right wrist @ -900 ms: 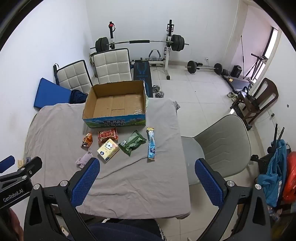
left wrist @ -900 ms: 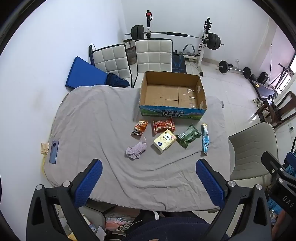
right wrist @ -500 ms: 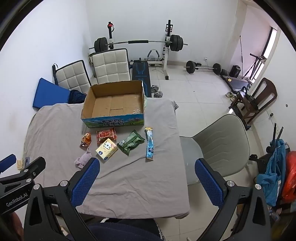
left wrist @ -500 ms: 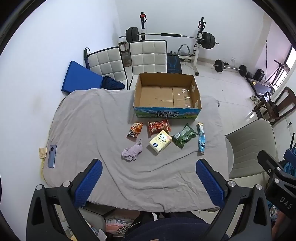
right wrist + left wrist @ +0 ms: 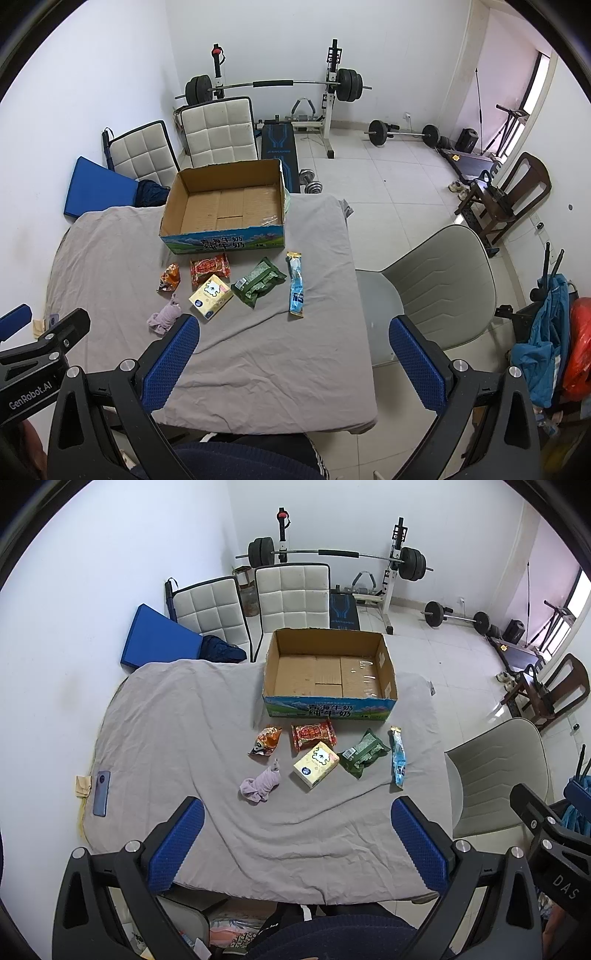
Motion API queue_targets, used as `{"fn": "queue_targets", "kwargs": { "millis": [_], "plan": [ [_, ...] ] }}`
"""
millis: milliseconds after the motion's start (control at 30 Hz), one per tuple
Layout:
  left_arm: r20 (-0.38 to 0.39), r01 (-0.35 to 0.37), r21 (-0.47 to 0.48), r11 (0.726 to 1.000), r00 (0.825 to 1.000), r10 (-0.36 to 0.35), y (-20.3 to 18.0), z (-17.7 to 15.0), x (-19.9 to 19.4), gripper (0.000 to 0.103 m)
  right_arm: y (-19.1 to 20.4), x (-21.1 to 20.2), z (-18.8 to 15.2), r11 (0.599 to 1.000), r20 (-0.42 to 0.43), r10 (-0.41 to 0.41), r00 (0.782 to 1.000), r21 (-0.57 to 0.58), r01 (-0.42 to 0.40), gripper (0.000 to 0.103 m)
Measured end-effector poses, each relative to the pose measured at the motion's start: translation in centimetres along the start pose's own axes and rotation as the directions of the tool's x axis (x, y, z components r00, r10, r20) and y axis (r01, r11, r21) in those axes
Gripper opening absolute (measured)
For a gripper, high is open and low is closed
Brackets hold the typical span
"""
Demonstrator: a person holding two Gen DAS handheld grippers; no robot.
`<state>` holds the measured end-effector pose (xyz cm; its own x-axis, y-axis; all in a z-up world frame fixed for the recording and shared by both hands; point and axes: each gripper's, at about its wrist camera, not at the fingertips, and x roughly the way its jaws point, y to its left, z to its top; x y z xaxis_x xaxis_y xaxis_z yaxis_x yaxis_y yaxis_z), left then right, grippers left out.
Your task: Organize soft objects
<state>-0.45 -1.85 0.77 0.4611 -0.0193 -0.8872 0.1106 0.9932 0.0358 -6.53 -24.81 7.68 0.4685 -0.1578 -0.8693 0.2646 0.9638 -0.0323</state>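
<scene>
An empty cardboard box (image 5: 330, 672) (image 5: 225, 206) stands at the far side of a grey-covered table (image 5: 177, 731) (image 5: 266, 354). In front of it lie an orange snack bag (image 5: 266, 740) (image 5: 169, 277), a red snack bag (image 5: 314, 733) (image 5: 209, 266), a yellow tissue pack (image 5: 316, 764) (image 5: 211, 295), a green packet (image 5: 364, 752) (image 5: 258, 281), a long blue packet (image 5: 397, 760) (image 5: 296, 282) and a crumpled lilac cloth (image 5: 260, 785) (image 5: 164, 315). My left gripper (image 5: 295, 845) and right gripper (image 5: 291, 362) are both open and empty, held high above the table's near edge.
A phone (image 5: 101, 793) lies at the table's left edge. A grey chair (image 5: 439, 280) stands right of the table. Two white padded chairs (image 5: 291, 594), a blue mat (image 5: 159, 642) and a barbell rack (image 5: 273, 85) are behind it.
Both views have drifted slightly; the left gripper shifted a little to the right and back. No object on the table has moved. Both grippers stay open.
</scene>
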Motion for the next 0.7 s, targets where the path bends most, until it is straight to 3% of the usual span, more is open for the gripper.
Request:
{"fn": "queue_targets", "kwargs": {
  "millis": [700],
  "plan": [
    [0.019, 0.000, -0.003, 1.000, 1.000, 0.001, -0.09, 0.13, -0.36, 0.103, -0.16, -0.55, 0.66, 1.000, 0.017, -0.003, 1.000, 0.011, 0.003, 0.103]
  ]
}}
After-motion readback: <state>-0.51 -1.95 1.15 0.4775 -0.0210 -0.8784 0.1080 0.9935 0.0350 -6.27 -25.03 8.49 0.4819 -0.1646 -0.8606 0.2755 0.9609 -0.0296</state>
